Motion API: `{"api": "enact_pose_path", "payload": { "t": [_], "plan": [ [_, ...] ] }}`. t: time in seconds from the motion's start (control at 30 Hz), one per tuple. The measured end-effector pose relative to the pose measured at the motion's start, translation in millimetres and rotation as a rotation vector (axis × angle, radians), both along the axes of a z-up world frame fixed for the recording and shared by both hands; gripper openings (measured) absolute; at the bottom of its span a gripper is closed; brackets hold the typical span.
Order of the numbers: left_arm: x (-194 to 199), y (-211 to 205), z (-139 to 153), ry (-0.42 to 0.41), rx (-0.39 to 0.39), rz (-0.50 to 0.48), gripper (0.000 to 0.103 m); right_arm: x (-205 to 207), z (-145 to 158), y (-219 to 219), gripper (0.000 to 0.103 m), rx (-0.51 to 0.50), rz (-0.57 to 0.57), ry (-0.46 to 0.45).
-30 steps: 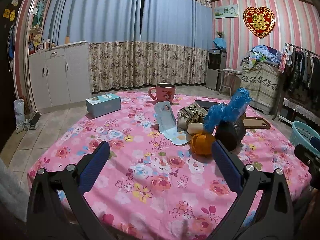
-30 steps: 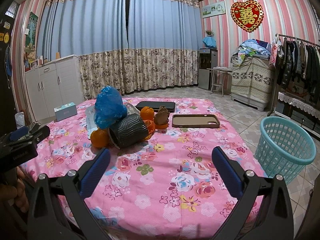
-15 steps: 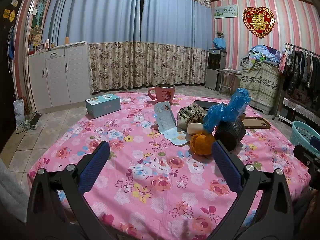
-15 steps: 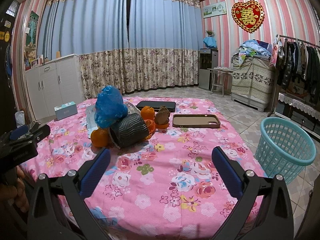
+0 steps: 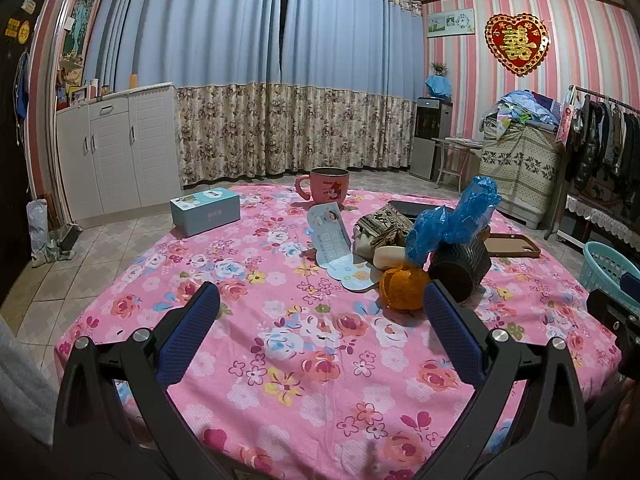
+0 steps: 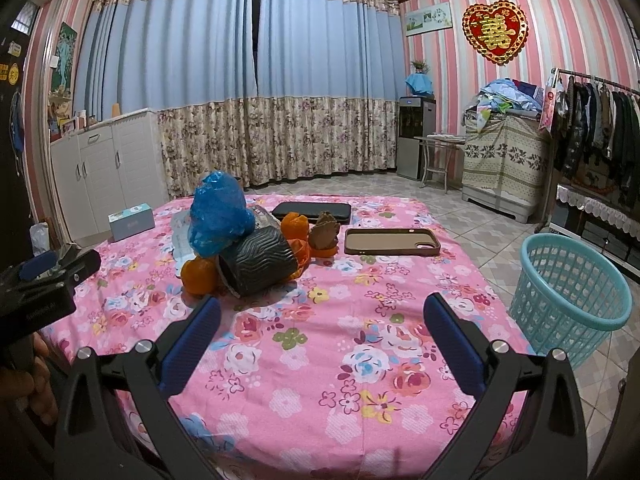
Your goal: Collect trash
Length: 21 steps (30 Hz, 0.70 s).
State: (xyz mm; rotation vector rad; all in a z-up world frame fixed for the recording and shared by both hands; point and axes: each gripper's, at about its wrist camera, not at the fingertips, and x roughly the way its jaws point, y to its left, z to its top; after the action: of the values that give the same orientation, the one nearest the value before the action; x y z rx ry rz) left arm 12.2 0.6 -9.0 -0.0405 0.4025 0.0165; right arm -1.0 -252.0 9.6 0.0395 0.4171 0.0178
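A heap of trash lies mid-table: a crumpled blue plastic bag [image 5: 454,222] [image 6: 218,212], a black ribbed paper cup on its side [image 5: 460,266] [image 6: 258,266], orange peels [image 5: 402,286] [image 6: 200,274], a brown scrap [image 6: 324,234] and a light blue paper card [image 5: 334,246]. A teal mesh basket [image 6: 568,300] [image 5: 608,270] stands on the floor right of the table. My left gripper [image 5: 320,326] hovers open over the near table edge, short of the heap. My right gripper [image 6: 322,330] is open too, empty, right of the heap.
On the pink floral tablecloth [image 6: 340,344] also lie a brown phone case [image 6: 392,242], a black flat case [image 6: 312,210], a blue tissue box [image 5: 205,210] and a pink mug [image 5: 328,190]. White cabinets [image 5: 116,156] stand at the left, a clothes rack [image 6: 592,120] at the right.
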Motion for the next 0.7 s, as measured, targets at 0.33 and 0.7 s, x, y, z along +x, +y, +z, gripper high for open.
{"api": "enact_pose_path", "payload": {
  "t": [0.33, 0.7],
  "plan": [
    [-0.4, -0.1, 0.2, -0.001, 0.0, 0.0, 0.098, -0.1, -0.5, -0.5, 0.099, 0.001, 0.002, 0.0],
    [-0.5, -0.3, 0.1, -0.001, 0.001, 0.0, 0.098, 0.9, -1.7, 1.3, 0.099, 0.002, 0.005, 0.002]
  ]
}}
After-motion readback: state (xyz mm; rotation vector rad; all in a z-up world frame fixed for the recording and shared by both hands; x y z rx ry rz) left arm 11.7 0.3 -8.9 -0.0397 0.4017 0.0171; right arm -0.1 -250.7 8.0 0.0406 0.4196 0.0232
